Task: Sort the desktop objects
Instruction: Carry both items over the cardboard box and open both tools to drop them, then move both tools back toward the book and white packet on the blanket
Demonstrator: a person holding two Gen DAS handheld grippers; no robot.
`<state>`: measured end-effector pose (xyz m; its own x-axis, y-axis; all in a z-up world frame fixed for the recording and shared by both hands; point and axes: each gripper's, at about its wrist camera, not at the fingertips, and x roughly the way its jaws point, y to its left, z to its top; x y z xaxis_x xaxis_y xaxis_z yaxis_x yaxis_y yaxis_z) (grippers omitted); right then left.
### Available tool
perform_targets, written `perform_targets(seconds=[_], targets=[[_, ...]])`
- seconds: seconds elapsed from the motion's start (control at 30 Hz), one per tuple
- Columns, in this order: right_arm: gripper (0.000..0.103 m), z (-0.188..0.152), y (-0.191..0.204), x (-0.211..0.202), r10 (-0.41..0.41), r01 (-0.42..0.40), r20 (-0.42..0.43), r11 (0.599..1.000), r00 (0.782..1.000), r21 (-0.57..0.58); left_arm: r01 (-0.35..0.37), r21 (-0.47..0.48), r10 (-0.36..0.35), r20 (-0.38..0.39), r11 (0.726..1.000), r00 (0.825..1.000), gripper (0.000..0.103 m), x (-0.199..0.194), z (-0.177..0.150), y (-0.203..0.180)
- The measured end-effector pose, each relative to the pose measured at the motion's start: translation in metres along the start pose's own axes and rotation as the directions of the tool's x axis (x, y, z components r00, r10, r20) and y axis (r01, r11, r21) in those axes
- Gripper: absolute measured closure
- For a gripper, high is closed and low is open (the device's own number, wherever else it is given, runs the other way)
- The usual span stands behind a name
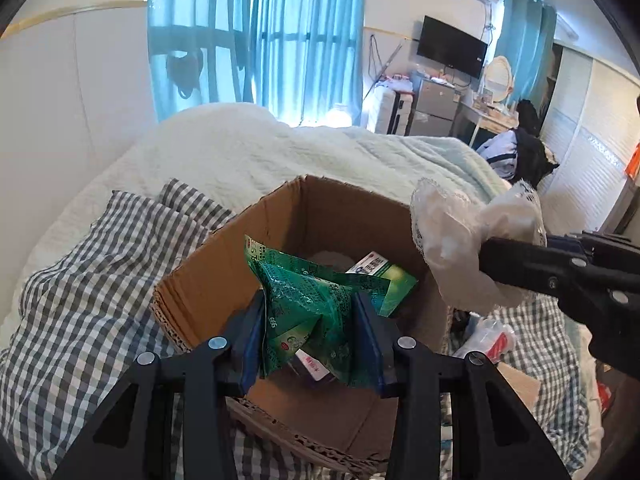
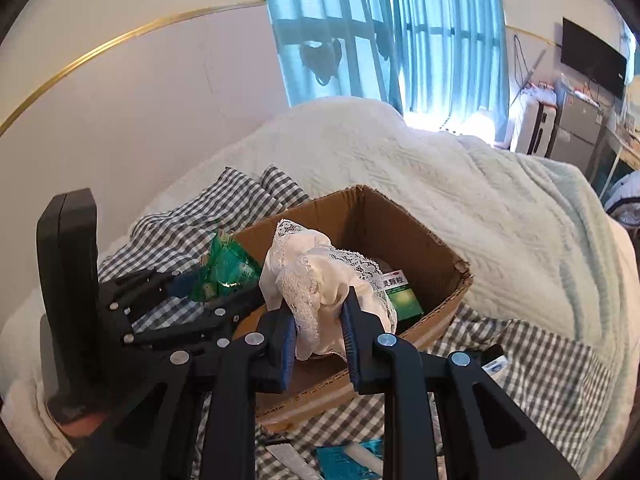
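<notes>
Green packet (image 1: 316, 312) pinched in left gripper (image 1: 312, 340), white lace cloth (image 2: 324, 296) in right gripper (image 2: 318, 336), both just above open cardboard box (image 1: 224, 264).

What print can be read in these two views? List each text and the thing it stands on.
"999", seen upside down: green packet clamped in the left gripper.
Chinese characters, about "感冒灵": green-and-white medicine box inside the cardboard box.
Small print on the packet and the label on the plastic packet beside the box: too blurred to read.
White lace cloth in the right gripper: no text.
</notes>
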<state>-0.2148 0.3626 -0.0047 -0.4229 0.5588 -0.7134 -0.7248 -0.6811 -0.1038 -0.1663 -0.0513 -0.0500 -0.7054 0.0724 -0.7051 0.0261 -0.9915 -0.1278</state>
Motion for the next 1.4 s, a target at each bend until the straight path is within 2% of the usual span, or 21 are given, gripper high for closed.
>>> perform_targets(seconds=[0.23,0.27,0.3,0.33,0.37,0.4,0.43,0.6,0.73,0.83,0.97,1.07,1.13,1.23,1.33,1.4], targets=[[0.08,0.006,-0.005,0.009,-0.009,0.009,0.004,1.0,1.0,0.019,-0.024,-0.021,0.024,-0.016,0.999,1.0,0.057,0.005,-0.003,0.008],[0.075,0.007,-0.005,0.01,-0.006,0.006,0.007,1.0,1.0,0.026,-0.035,-0.033,0.034,-0.012,0.999,0.999,0.051,0.005,-0.003,0.01],[0.071,0.008,-0.006,0.011,-0.004,0.004,0.012,0.999,1.0,0.038,-0.051,-0.047,0.051,-0.003,0.998,0.999,0.037,0.005,-0.003,0.012],[0.057,0.009,-0.007,0.011,-0.006,0.005,0.016,0.999,1.0,0.05,-0.087,-0.07,0.088,0.015,0.994,0.996,0.022,0.002,-0.003,0.014],[0.048,0.009,-0.009,0.011,-0.003,0.002,0.023,0.998,1.0,0.063,-0.104,-0.086,0.107,0.031,0.991,0.994,0.018,0.0,-0.003,0.016],[0.047,0.009,-0.01,0.01,0.005,-0.007,0.031,0.997,0.999,0.075,-0.105,-0.098,0.11,0.046,0.99,0.993,0.016,-0.003,-0.003,0.018],[0.047,0.008,-0.011,0.009,0.001,-0.004,0.034,0.997,0.999,0.079,-0.093,-0.103,0.099,0.055,0.99,0.994,0.016,-0.005,-0.002,0.019],[0.047,-0.001,-0.022,-0.006,-0.041,0.038,0.037,0.996,0.998,0.077,-0.127,-0.105,0.132,0.051,0.986,0.99,0.016,-0.01,-0.004,0.019],[0.047,-0.024,-0.039,-0.031,-0.122,0.12,0.032,0.991,0.992,0.059,-0.111,-0.088,0.119,0.08,0.99,0.99,0.015,-0.021,-0.015,0.006],[0.046,-0.052,-0.061,-0.053,-0.165,0.163,0.008,0.982,0.986,0.099,-0.054,-0.088,0.061,0.079,0.995,0.995,0.015,-0.027,-0.027,-0.014],[0.043,-0.091,-0.095,-0.079,-0.212,0.209,-0.012,0.954,0.977,0.216,-0.025,-0.12,0.032,0.055,0.993,0.998,0.015,-0.03,-0.041,-0.045],[0.043,-0.117,-0.114,-0.087,-0.268,0.273,-0.053,0.931,0.962,0.244,0.05,-0.138,-0.046,0.028,0.989,0.999,0.015,-0.028,-0.053,-0.069],[0.043,-0.134,-0.127,-0.089,-0.28,0.291,-0.079,0.919,0.957,0.267,0.077,-0.109,-0.077,0.007,0.991,0.997,0.015,-0.025,-0.062,-0.088],[0.043,-0.153,-0.143,-0.088,-0.278,0.298,-0.108,0.91,0.954,0.288,0.072,-0.052,-0.074,-0.034,0.996,0.997,0.015,-0.017,-0.075,-0.113],[0.043,-0.168,-0.155,-0.083,-0.283,0.312,-0.136,0.902,0.949,0.297,0.114,-0.036,-0.117,-0.082,0.993,0.99,0.015,-0.007,-0.092,-0.131],[0.043,-0.177,-0.163,-0.08,-0.289,0.324,-0.156,0.898,0.945,0.297,0.128,-0.007,-0.128,-0.088,0.992,0.988,0.015,-0.003,-0.103,-0.145]])
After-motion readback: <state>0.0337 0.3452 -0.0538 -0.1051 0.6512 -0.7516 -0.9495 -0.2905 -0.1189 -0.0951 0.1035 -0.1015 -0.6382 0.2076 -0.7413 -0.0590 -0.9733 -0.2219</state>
